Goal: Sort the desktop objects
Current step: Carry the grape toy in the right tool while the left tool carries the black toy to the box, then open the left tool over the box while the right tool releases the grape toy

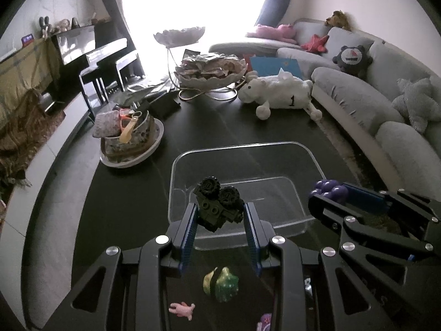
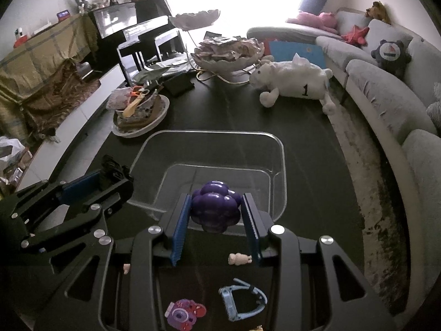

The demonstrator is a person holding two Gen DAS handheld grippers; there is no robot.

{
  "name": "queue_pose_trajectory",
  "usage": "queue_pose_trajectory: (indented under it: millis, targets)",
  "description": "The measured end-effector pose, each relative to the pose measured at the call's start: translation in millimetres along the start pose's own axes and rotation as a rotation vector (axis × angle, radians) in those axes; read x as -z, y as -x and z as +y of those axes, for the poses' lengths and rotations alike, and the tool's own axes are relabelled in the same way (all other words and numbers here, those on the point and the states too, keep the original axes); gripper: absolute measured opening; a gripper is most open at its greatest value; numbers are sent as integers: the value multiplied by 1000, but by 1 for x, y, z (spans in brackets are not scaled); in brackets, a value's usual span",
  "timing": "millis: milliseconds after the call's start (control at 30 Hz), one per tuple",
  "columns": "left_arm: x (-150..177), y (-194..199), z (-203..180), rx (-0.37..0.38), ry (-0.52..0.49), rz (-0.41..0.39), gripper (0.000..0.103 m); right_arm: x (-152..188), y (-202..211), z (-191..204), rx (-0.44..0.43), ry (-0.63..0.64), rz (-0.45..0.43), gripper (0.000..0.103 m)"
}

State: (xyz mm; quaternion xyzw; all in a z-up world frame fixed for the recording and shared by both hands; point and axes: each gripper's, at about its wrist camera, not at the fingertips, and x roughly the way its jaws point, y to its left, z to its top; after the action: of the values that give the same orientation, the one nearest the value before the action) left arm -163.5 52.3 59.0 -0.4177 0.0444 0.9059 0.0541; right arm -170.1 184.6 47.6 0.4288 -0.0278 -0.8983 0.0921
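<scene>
A clear plastic bin (image 1: 242,146) stands on the dark table; it also shows in the right wrist view (image 2: 215,133). My left gripper (image 1: 220,215) is shut on a dark brick toy car (image 1: 217,204) with black wheels, held over the bin's near edge. My right gripper (image 2: 216,209) is shut on a purple toy grape bunch (image 2: 215,209), also at the bin's near edge. The grapes show in the left wrist view (image 1: 328,189) at the right. Below the grippers lie a green-yellow toy (image 1: 220,284), a pink figure (image 1: 183,310), a purple toy camera (image 2: 183,314), a blue clip (image 2: 242,298) and a beige figure (image 2: 239,259).
A dish of clutter (image 1: 129,138) stands left of the bin. A plush sheep (image 1: 278,93) and a tiered snack stand (image 1: 209,74) are farther back. A grey sofa (image 1: 372,104) curves along the right. A piano (image 1: 91,52) is at the back left.
</scene>
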Motion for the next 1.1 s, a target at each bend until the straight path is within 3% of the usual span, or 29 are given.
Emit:
queue_pose_trajectory:
  millis: [1100]
  targets:
    - [-12, -97, 3, -15, -9, 174, 30, -15, -91, -16, 74, 2, 153, 35]
